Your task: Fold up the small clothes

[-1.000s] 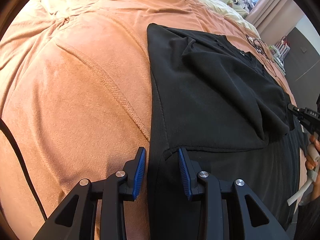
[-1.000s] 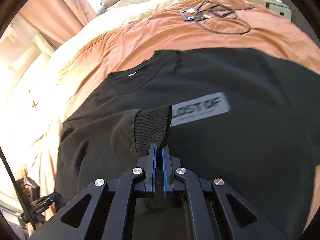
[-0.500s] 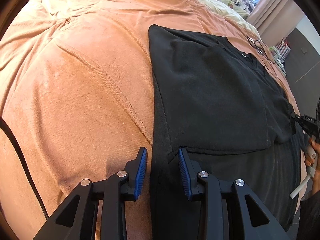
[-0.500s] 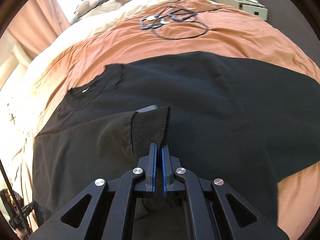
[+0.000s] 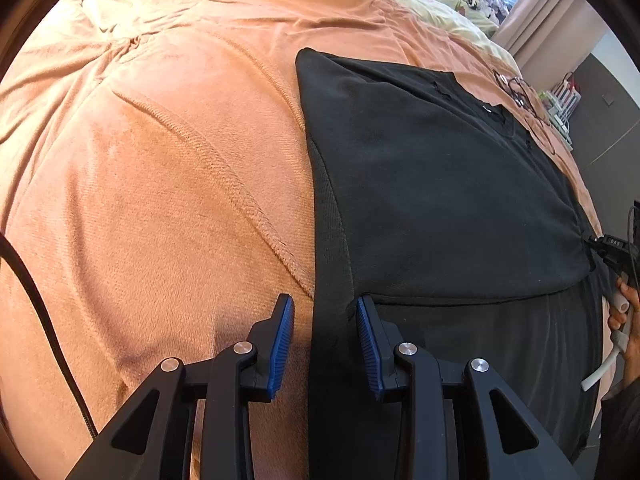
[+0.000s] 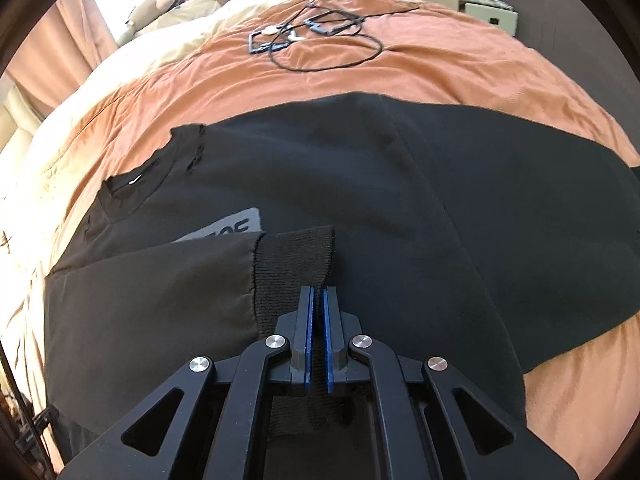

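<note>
Ribbed cuff (image 6: 298, 258) sits pinched in my right gripper (image 6: 317, 320); left gripper (image 5: 325, 344) gapes narrowly, so the sweatshirt (image 5: 440, 184) may drag.

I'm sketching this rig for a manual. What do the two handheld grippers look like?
Both the left gripper and right gripper are matte black, with open triangular linkage arms, round silver pivot pins, and ribbed blue pads on the fingers' inner faces.

Right gripper (image 6: 317, 294) clamped, pitched down. Left gripper (image 5: 325, 312) parted, apparently gripping nothing, pitched down.
</note>
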Motion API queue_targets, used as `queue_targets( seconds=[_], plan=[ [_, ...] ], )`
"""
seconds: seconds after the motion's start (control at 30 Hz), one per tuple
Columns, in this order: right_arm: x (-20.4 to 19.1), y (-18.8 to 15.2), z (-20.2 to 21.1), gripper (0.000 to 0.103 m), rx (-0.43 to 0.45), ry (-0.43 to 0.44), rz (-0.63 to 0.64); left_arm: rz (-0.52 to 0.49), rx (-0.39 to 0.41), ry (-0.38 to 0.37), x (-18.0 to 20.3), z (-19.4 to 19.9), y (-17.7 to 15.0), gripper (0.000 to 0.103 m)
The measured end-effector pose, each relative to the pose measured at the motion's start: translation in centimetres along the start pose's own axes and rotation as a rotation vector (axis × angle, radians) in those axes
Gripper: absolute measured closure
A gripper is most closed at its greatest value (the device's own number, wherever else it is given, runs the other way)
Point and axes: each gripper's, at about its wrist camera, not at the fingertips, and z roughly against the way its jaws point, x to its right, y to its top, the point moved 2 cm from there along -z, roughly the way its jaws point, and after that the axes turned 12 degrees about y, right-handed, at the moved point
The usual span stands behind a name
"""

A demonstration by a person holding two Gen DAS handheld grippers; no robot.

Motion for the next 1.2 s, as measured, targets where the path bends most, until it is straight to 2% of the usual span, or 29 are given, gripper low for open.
queue_targets(
  seconds=[0.13,0.23,0.3,0.37,0.4,0.53,0.6,0.63,0.67,0.77,0.9,1.03,1.2],
  plan=[
    [0.0,0.0,2.1,0.099,0.03,-0.008,0.035,-0.005,0.0,0.005,0.1,0.5,0.1,0.068],
    [0.2,-0.6,3.5,0.098,0.031,0.018,0.071,-0.002,0.03,0.016,0.1,1.4,0.0,0.067],
    [0.8,-1.1,4.5,0.089,0.031,0.025,0.078,0.007,0.046,0.008,0.0,2.1,-0.1,0.059],
    [1.4,-1.7,5.6,0.051,0.034,0.038,0.076,0.013,0.058,0.001,0.1,2.8,-0.1,0.048],
    [1.7,-2.0,6.4,0.045,0.047,0.032,0.082,0.013,0.064,-0.002,0.3,3.2,-0.1,0.047],
    [2.0,-3.4,10.0,0.043,0.062,0.045,0.116,0.005,0.083,-0.013,1.3,5.4,-0.3,0.046],
    [2.5,-4.3,11.9,0.034,0.07,0.04,0.12,0.003,0.093,-0.016,1.9,6.5,-0.3,0.039],
    [2.9,-4.8,13.0,0.023,0.076,0.043,0.113,0.003,0.103,-0.025,2.4,7.4,-0.4,0.031],
    [3.2,-5.3,13.8,0.021,0.08,0.044,0.106,0.006,0.114,-0.032,2.8,8.2,-0.5,0.021],
    [5.1,-6.6,17.1,0.02,0.095,0.043,0.069,0.018,0.153,-0.048,4.1,10.6,-0.8,0.007],
    [8.3,-8.1,21.3,0.02,0.114,0.01,0.021,-0.003,0.183,-0.071,6.6,13.6,-1.3,0.007],
    [11.7,-9.4,24.8,0.02,0.164,0.015,-0.031,-0.038,0.209,-0.092,9.8,16.2,-1.8,0.007],
    [15.7,-10.8,27.1,0.022,0.208,0.046,-0.106,-0.08,0.216,-0.106,13.7,17.3,-1.8,0.007]
  ],
)
